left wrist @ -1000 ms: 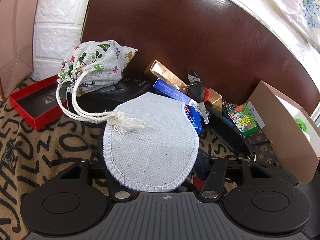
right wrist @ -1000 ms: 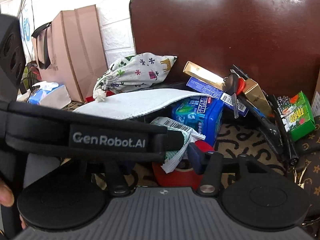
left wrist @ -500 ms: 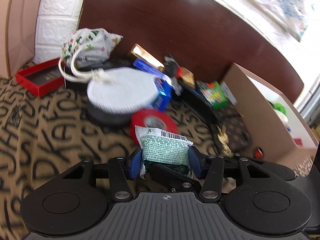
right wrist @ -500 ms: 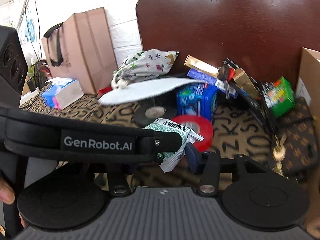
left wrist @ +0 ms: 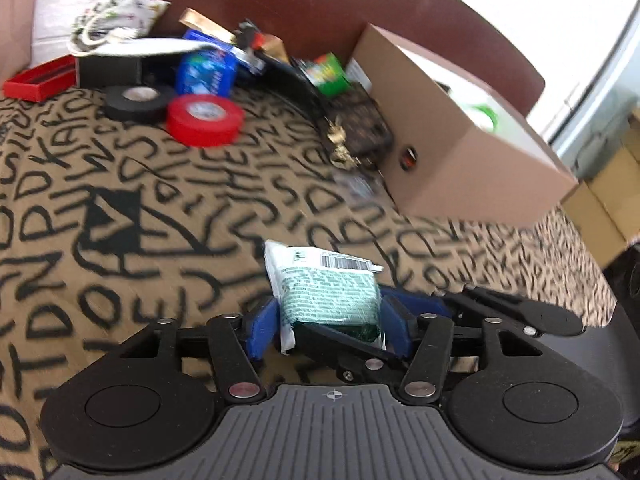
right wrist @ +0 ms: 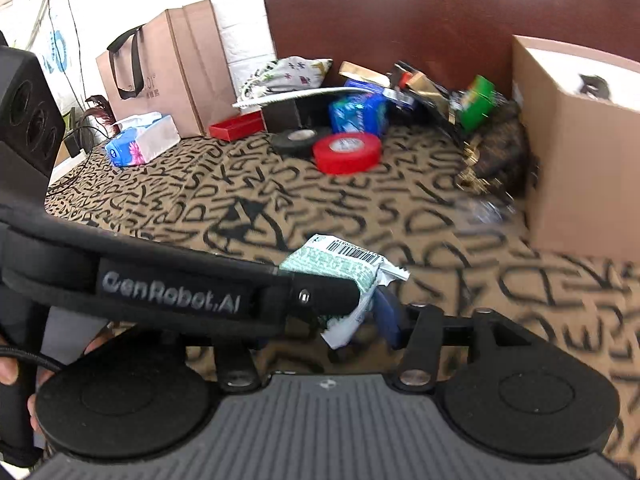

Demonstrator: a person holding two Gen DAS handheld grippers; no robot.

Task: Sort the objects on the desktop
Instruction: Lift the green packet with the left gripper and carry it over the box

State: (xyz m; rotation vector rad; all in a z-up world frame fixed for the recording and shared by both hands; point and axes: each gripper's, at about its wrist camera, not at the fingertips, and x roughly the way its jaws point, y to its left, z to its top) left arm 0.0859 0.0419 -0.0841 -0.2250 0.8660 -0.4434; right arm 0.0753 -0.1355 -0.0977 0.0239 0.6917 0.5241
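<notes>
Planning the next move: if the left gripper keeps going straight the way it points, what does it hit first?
Probably bare patterned tablecloth. The left gripper, shut on the green packet, points between the red tape roll and the cardboard box; depth unclear.

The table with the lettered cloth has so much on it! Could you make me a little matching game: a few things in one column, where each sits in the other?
Things:
1. green-and-white sealed packet
2. red roll of tape
3. black roll of tape
4. brown cardboard box

Places:
A. far right of the table
B. touching the red roll, on its left
C. clamped between blue-padded tongs
D. flat on the cloth, in front of a blue packet

Pairs: 1-C, 2-D, 3-B, 4-A
</notes>
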